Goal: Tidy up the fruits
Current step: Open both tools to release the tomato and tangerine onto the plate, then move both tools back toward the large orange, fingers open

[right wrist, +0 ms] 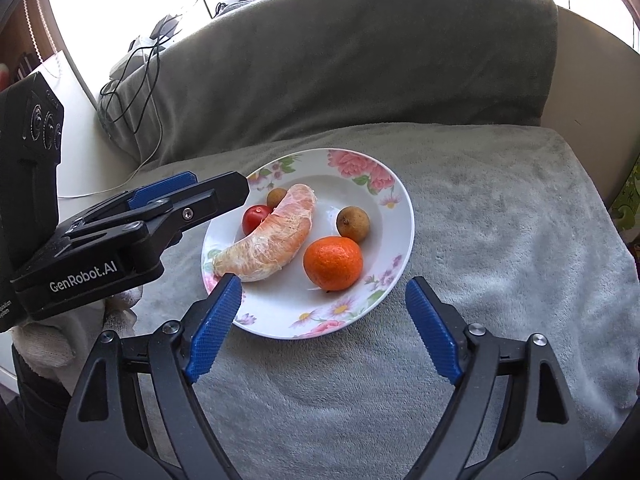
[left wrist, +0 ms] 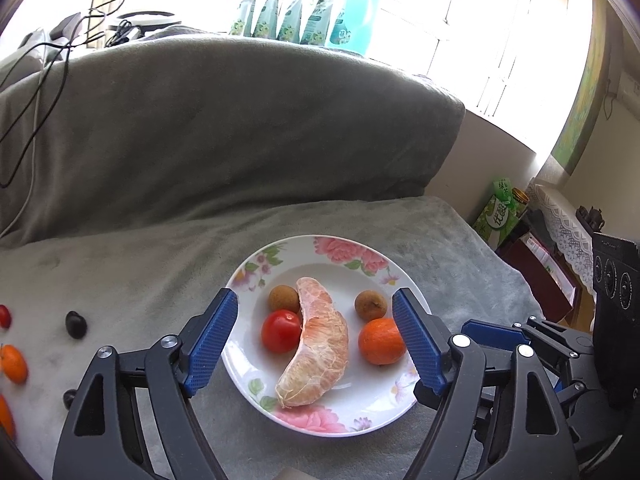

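A flowered white plate [left wrist: 376, 404] [right wrist: 280, 320] lies on a grey blanket. On it are a peeled pomelo segment [left wrist: 316, 360] [right wrist: 268, 240], a red cherry tomato [left wrist: 281, 330] [right wrist: 256, 217], a small orange [left wrist: 380, 341] [right wrist: 333, 263] and two brown longans [left wrist: 283, 298] [left wrist: 371, 305] [right wrist: 353, 223]. My left gripper [left wrist: 316, 344] is open and empty, its fingers astride the plate just above the fruit. My right gripper [right wrist: 324, 328] is open and empty over the plate's near edge. The left gripper's body [right wrist: 132, 224] shows in the right wrist view.
Loose fruit lies on the blanket at the far left: a dark fruit [left wrist: 76, 325], a small orange [left wrist: 14, 364], a red one [left wrist: 4, 316]. A grey sofa back [left wrist: 200, 128] rises behind. Cables [left wrist: 48, 80] hang on the left. Boxes [left wrist: 500, 212] stand to the right.
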`<action>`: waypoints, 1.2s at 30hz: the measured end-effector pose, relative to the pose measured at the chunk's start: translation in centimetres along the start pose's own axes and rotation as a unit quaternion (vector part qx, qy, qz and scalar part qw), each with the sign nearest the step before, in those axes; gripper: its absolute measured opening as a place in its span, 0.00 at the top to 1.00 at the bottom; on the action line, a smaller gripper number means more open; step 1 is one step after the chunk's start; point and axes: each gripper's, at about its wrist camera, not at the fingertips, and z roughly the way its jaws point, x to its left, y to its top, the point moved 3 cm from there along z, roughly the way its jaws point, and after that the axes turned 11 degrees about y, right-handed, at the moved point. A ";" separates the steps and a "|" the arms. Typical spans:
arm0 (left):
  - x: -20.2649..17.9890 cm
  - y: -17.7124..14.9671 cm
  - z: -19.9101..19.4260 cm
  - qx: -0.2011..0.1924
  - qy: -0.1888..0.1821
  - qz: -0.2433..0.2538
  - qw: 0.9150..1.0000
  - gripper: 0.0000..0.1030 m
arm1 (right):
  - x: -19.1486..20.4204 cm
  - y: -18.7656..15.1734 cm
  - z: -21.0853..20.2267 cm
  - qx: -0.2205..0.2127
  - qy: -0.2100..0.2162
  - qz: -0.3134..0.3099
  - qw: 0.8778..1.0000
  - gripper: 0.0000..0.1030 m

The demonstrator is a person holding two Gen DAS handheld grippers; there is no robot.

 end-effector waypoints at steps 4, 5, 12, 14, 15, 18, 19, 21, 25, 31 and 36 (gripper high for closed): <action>0.1 0.1 -0.4 -0.002 0.000 -0.001 1.000 0.22 | 0.5 0.1 -0.2 -0.003 -0.005 -0.007 1.000 0.16; 0.1 0.1 -0.5 -0.001 0.000 -0.002 1.000 0.22 | 0.6 0.1 -0.2 -0.004 -0.007 -0.009 1.000 0.16; 0.4 0.0 -1.0 -0.002 0.003 -0.008 1.000 0.22 | 1.3 0.0 -0.6 -0.011 -0.013 -0.018 1.000 0.16; 0.6 0.0 -1.2 -0.003 0.003 -0.009 1.000 0.22 | 1.6 0.1 -0.6 -0.012 -0.014 -0.021 1.000 0.16; 0.7 0.0 -1.3 -0.004 0.004 -0.011 1.000 0.22 | 1.7 0.1 -0.6 -0.012 -0.014 -0.022 1.000 0.16; 1.2 0.0 -1.8 -0.009 0.004 -0.015 1.000 0.22 | 2.1 0.1 -0.6 -0.015 -0.014 -0.024 0.999 0.16; 1.4 0.0 -2.0 -0.010 0.005 -0.016 1.000 0.22 | 2.3 0.2 -0.6 -0.018 -0.013 -0.025 0.999 0.16; 1.8 0.0 -2.4 -0.014 0.008 -0.018 1.000 0.22 | 2.6 0.3 -0.6 -0.022 -0.013 -0.028 0.999 0.16; 2.7 0.0 -3.2 -0.021 0.016 -0.023 0.999 0.22 | 3.3 0.7 -0.5 -0.029 -0.011 -0.031 0.999 0.16; 4.6 -0.3 -4.3 -0.028 0.027 -0.032 0.999 0.22 | 4.5 1.3 0.0 -0.035 0.002 -0.037 0.999 0.16; 6.6 -1.0 -5.2 -0.033 0.042 -0.040 0.998 0.22 | 5.4 1.7 0.8 -0.030 0.013 -0.042 0.999 0.16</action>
